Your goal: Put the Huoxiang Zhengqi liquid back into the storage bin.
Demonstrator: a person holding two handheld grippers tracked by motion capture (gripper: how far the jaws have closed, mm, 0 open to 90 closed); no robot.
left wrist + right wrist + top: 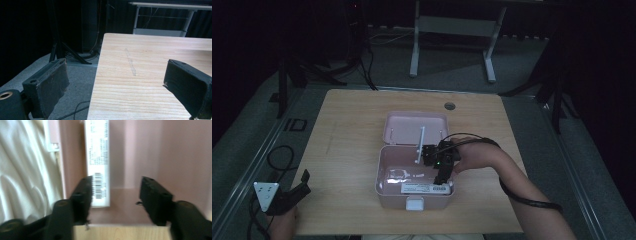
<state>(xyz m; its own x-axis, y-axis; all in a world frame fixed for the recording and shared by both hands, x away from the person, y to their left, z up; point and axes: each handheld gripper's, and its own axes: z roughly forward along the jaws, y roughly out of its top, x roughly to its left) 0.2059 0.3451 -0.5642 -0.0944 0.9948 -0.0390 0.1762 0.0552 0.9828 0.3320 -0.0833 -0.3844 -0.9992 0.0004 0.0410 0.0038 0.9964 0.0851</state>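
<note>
Blurred throughout in the right gripper view: print on the white carton (97, 157) unreadable, its top cut off by the upper frame edge. Partly hidden in the high view behind the right gripper (441, 172): the pink box (384, 192). Cut off at lower left and lower right: the left gripper (117, 82).

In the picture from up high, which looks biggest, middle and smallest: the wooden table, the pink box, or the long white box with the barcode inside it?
Largest to smallest in the high view:
1. wooden table
2. pink box, open, with its lid folded back
3. long white box with the barcode, lying inside the pink box along its near wall
</note>
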